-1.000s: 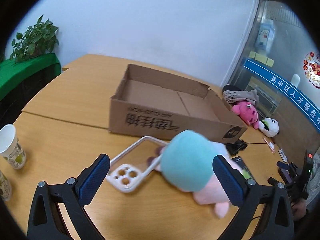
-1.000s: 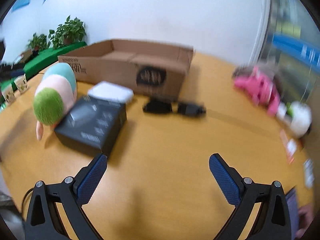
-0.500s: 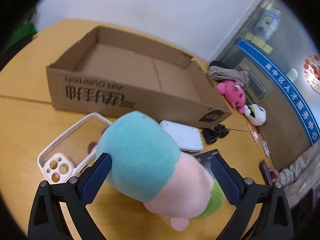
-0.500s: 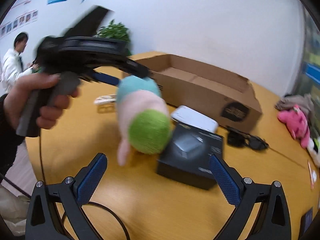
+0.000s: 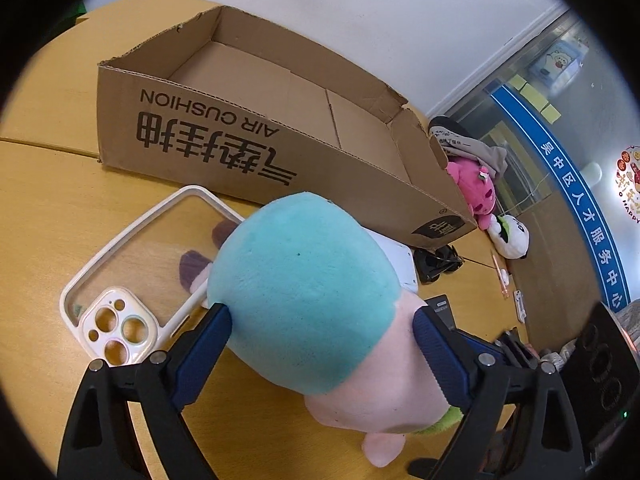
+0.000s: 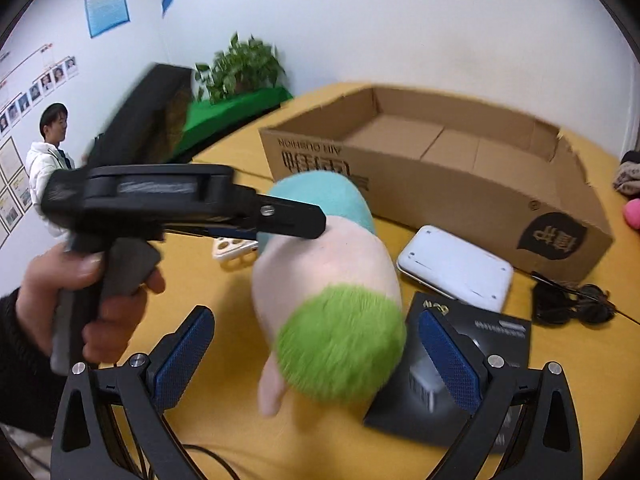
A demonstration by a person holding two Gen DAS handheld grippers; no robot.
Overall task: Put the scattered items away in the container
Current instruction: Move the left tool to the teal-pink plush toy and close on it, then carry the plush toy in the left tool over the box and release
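A plush toy (image 5: 304,300) with a teal end, pink middle and green end lies on the wooden table in front of the open cardboard box (image 5: 224,136). My left gripper (image 5: 320,320) straddles the toy and its jaws are closing. The blue pads (image 5: 208,340) sit right at the toy's flanks, with no dent showing in the fabric. In the right wrist view the plush toy (image 6: 332,280) points its green end at my right gripper (image 6: 316,356), which stands open and short of it. The cardboard box (image 6: 460,196) is empty.
A clear phone case (image 5: 120,280) lies left of the toy, partly under it. A white flat device (image 6: 456,272), a black carton (image 6: 472,360) and a black cable bundle (image 6: 572,304) lie on the toy's other side. A pink plush (image 5: 476,192) sits beyond the box. A hand (image 6: 100,304) holds the left gripper.
The left gripper has come down over the plush toy and its jaws have narrowed around it. The right wrist view has swung across the table to face the toy's green end.
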